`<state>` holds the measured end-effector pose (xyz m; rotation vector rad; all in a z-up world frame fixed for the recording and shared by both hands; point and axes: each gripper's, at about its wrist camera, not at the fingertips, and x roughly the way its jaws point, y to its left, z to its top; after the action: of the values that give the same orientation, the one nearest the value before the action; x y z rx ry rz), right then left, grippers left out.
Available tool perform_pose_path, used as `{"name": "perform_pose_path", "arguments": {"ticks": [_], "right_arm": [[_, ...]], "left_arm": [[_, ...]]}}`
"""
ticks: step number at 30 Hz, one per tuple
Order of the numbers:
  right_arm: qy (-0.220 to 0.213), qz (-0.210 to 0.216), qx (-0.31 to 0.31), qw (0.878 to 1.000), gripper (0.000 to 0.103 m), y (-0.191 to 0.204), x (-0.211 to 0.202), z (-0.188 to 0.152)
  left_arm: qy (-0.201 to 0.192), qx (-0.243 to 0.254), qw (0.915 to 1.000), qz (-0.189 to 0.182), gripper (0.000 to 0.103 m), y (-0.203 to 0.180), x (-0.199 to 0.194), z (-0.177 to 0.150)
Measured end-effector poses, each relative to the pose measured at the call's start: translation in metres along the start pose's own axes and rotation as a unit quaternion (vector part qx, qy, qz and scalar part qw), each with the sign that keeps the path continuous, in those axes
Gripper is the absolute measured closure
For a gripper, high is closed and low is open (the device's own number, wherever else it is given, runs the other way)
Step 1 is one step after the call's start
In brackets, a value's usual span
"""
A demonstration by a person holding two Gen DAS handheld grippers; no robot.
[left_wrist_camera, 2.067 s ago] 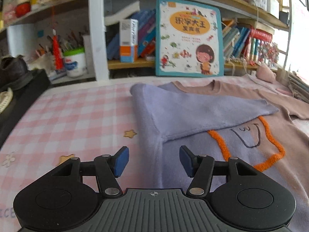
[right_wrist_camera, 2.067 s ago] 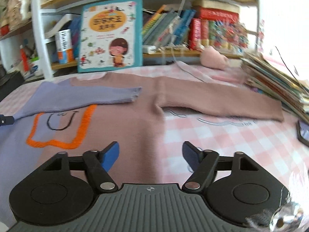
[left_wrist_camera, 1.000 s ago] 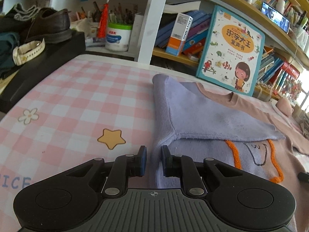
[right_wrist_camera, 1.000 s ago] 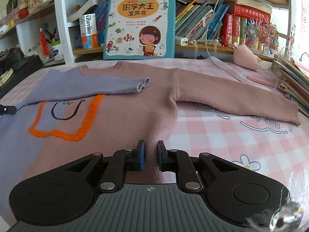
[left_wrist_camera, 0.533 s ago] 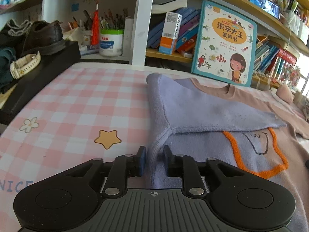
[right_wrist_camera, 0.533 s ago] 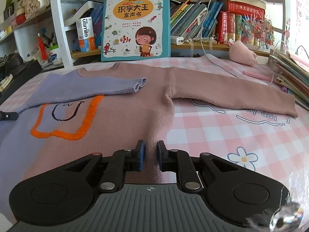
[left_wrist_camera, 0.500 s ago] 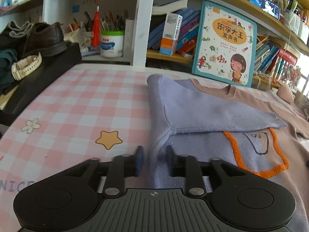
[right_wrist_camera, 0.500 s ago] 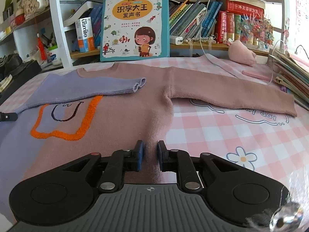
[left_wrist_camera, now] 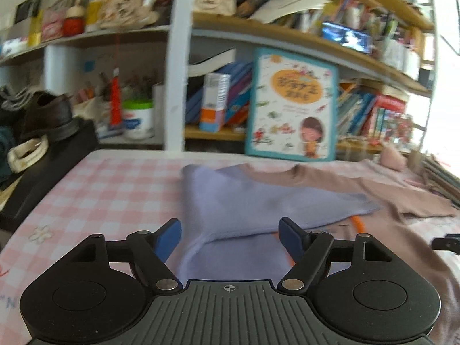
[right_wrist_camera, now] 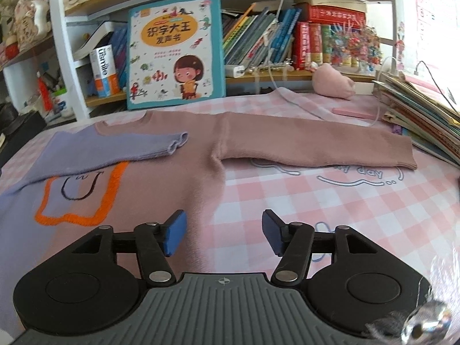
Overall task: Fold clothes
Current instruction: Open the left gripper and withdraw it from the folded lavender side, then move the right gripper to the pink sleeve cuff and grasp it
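Observation:
A lilac and dusty-pink sweater (right_wrist_camera: 161, 172) with an orange outline lies flat on the pink checked cloth (right_wrist_camera: 330, 210). Its lilac sleeve (left_wrist_camera: 258, 201) is folded across the chest; the pink sleeve (right_wrist_camera: 316, 146) stretches out to the right. My left gripper (left_wrist_camera: 230, 237) hovers over the sweater's left side edge, its jaws opening, the cloth below them but not pinched. My right gripper (right_wrist_camera: 222, 237) sits over the sweater's right side edge, jaws opening too, with no fabric pressed between the blue pads.
A picture book (right_wrist_camera: 175, 51) leans against crowded bookshelves behind the table. A stack of books (right_wrist_camera: 425, 115) lies at the right edge, a pink plush (right_wrist_camera: 333, 83) near it. A black box with shoes (left_wrist_camera: 49, 143) stands at the left. A white cable (right_wrist_camera: 287, 97) crosses the far side.
Both grippers were shut on the sweater's side edges and have now opened, letting the fabric go. The left gripper has lifted and drawn back; its view is blurred.

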<state>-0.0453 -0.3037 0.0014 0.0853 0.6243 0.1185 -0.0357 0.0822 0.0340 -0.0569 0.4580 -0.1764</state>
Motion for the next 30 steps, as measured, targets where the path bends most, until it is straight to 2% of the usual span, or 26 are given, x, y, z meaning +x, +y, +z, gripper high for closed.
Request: {"name": "perform_pose_path", "arguments": {"ticks": [5, 9, 16, 23, 30], "right_arm": [[-0.007, -0.015, 0.003, 1.0, 0.04, -0.009, -0.001, 0.001], [-0.013, -0.034, 0.004, 0.999, 0.035, -0.02, -0.003, 0.003], [-0.024, -0.079, 0.011, 0.997, 0.032, -0.049, -0.005, 0.006], [-0.016, -0.121, 0.017, 0.992, 0.032, -0.085, 0.003, 0.01], [-0.008, -0.136, 0.052, 0.989, 0.032, -0.125, 0.015, 0.026]], "left_arm": [[0.009, 0.016, 0.999, -0.041, 0.022, -0.026, 0.008, -0.007], [0.025, 0.032, 0.9977, -0.054, 0.022, -0.042, 0.015, -0.017], [0.032, 0.033, 0.9967, -0.067, 0.017, -0.057, 0.022, -0.024], [0.038, 0.039, 0.9961, -0.069, 0.015, -0.064, 0.028, -0.027], [0.042, 0.059, 0.9955, -0.062, 0.013, -0.07, 0.03, -0.033]]}}
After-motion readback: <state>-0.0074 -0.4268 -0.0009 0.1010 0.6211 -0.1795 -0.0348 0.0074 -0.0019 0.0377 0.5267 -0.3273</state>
